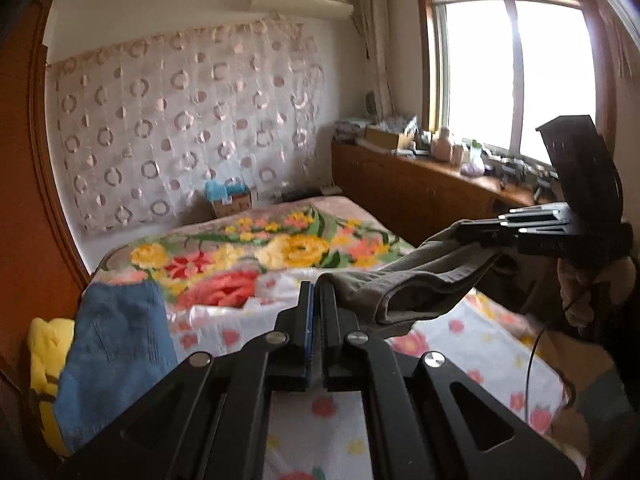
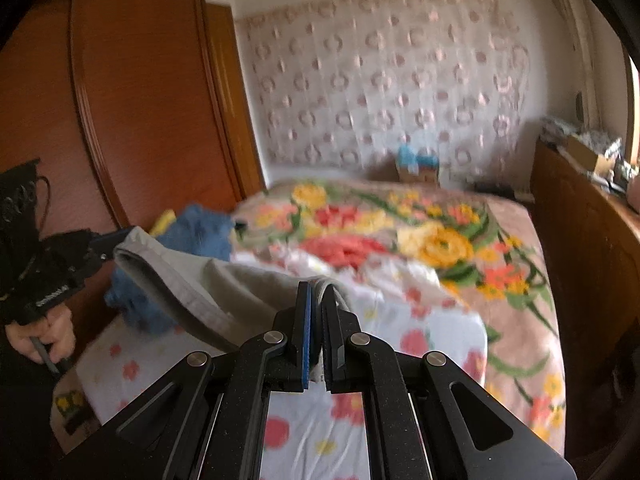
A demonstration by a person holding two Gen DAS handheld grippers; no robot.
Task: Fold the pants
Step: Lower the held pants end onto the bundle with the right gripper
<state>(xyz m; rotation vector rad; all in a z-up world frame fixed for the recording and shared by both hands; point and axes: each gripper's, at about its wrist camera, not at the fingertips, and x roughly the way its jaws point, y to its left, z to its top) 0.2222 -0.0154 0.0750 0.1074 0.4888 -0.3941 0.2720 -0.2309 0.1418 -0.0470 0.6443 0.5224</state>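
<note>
1. Grey-olive cotton pants: held aloft above the bed, strung between the two tools in the centre right of the left wrist view. A hemmed edge is seen at the left of the right wrist view.
2. Left gripper: jaws clenched on one end of the pants.
3. Right gripper: jaws clamped on a bunched edge of the same cloth.
4. Bed with white flowered sheet: lower centre, bare beneath the garment; a floral blanket lies beyond.
5. Blue denim garment: lower left, over a yellow item.
6. Progress, as judged: early. No finished fold is visible. Laying flat, folding and smoothing remain.
</note>
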